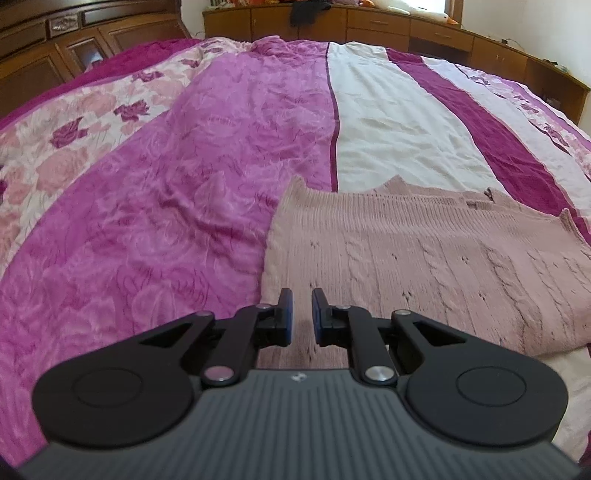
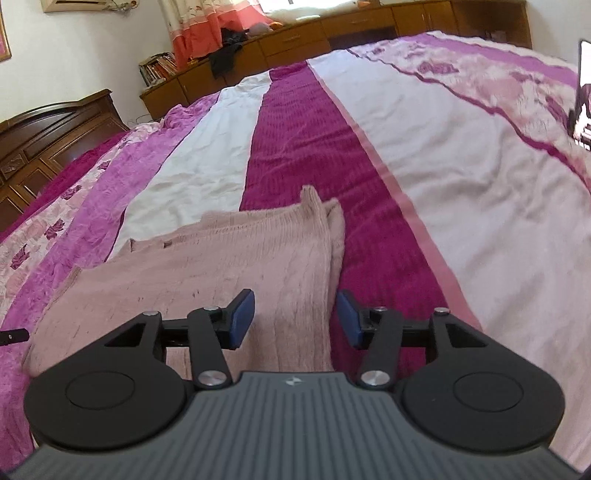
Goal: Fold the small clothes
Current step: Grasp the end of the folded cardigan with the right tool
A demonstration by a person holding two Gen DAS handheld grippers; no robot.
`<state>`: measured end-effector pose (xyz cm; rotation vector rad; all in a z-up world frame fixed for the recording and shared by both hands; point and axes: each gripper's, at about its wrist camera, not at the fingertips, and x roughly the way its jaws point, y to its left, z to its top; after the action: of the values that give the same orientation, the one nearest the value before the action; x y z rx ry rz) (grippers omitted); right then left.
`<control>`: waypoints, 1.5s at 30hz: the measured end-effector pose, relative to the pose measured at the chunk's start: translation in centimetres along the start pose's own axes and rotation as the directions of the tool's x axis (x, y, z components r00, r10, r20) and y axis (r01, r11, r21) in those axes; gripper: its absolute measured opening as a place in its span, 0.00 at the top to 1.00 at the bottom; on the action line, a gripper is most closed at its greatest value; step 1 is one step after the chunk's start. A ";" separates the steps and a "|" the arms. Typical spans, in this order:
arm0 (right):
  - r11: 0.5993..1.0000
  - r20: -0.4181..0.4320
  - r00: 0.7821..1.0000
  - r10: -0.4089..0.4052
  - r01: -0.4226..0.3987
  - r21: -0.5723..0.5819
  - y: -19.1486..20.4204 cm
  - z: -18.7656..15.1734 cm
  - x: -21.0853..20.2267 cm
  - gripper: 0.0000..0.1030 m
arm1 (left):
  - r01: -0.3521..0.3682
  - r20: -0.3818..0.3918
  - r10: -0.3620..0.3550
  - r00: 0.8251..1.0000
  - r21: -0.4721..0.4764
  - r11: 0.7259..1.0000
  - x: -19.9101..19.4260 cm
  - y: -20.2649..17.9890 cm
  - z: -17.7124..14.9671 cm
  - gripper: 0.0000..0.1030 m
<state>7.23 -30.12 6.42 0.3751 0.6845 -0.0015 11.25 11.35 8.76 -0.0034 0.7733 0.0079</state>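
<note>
A pale pink cable-knit sweater lies folded flat on the striped magenta-and-white bedspread. My left gripper hovers over the sweater's near left edge. Its blue pads stand a narrow gap apart, with only the knit below showing between them. In the right wrist view the same sweater shows a doubled right edge with a raised corner. My right gripper is wide open and straddles that right edge, one pad over the knit and the other over the magenta stripe of the bedspread.
A dark wooden headboard stands to the left. A low wooden cabinet runs along the far side, with a dark garment draped on it. The bedspread extends beyond the sweater on all sides.
</note>
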 end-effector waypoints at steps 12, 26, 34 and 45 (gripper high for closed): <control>0.966 -0.057 0.989 0.139 -0.122 0.228 -3.1 -2.1 0.7 0.43 | -0.025 -0.064 0.020 0.998 -0.070 0.997 -0.7 0.5 -2.5 0.86; 0.924 -0.022 0.975 0.219 -0.200 0.327 -4.9 -3.1 2.6 0.42 | -0.050 -0.082 0.045 0.996 -0.052 0.997 -1.3 -0.6 -3.8 0.70; 0.903 0.010 0.967 0.256 -0.242 0.356 -4.3 -2.9 3.4 0.44 | -0.054 -0.092 0.049 0.995 -0.052 0.997 -1.3 -0.8 -3.8 0.70; 0.864 0.054 0.955 0.292 -0.287 0.414 -5.3 -3.5 3.9 0.66 | -0.066 -0.108 0.060 0.992 -0.052 0.996 -1.2 -0.8 -4.0 0.70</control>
<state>7.43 -33.39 -0.24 0.8927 0.6302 0.1425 7.59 10.53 6.76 -0.0319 0.8793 0.0898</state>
